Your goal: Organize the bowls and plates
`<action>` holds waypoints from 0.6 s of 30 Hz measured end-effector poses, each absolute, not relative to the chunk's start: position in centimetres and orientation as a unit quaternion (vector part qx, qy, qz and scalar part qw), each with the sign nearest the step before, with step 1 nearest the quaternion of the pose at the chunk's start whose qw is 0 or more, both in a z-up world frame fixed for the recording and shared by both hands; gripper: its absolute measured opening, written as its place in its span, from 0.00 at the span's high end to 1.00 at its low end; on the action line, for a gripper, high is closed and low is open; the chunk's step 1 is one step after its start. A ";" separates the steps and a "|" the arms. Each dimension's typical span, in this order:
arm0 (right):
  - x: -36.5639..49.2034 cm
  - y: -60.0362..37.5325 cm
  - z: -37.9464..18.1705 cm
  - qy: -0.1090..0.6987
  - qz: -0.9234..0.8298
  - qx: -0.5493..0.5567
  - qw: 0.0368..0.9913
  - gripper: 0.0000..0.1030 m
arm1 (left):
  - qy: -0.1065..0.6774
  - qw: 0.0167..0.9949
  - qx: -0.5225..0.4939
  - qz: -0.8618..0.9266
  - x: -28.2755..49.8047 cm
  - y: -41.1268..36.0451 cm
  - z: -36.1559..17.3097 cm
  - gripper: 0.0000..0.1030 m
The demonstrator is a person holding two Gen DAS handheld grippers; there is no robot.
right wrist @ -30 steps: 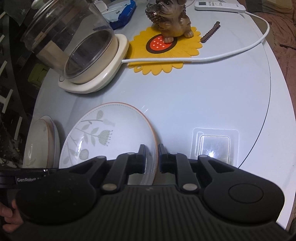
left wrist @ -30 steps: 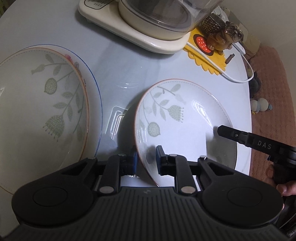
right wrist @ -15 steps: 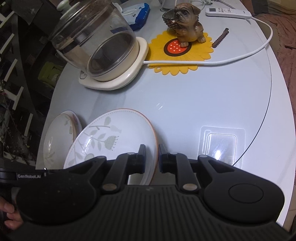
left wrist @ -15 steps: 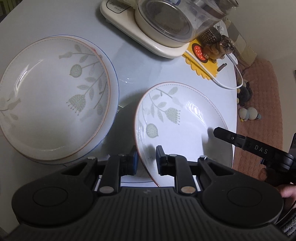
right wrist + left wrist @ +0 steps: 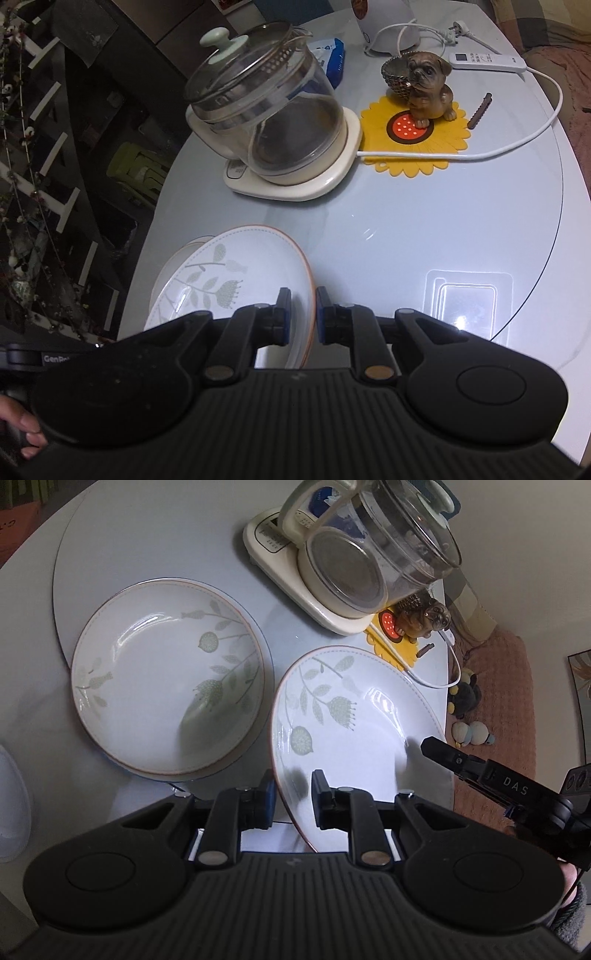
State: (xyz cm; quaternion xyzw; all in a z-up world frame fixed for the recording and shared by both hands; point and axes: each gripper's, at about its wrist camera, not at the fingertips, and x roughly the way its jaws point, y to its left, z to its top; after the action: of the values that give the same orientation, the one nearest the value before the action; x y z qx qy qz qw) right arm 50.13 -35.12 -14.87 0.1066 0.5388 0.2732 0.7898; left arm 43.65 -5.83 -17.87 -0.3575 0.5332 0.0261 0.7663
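Pinching one floral plate between both grippers' fingers; one stacked pair of dishes sits beside it.

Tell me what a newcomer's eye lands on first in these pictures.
First, the floral plate held off the table, its near rim between the left gripper fingers and its far edge in the right gripper. To its left, a matching stack of plates rests on the table. Behind stand a glass kettle and a dog figurine.
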 end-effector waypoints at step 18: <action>47.2 -23.9 -16.6 0.545 0.287 0.108 0.780 0.84 | 0.539 0.755 -0.373 0.029 41.2 7.0 -19.3 0.78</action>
State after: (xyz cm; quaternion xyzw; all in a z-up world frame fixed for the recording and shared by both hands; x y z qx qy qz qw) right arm 47.17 -23.94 -16.58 0.1078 0.5452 0.2865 0.7804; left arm 41.23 7.04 -19.33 -0.3729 0.5387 0.0292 0.7550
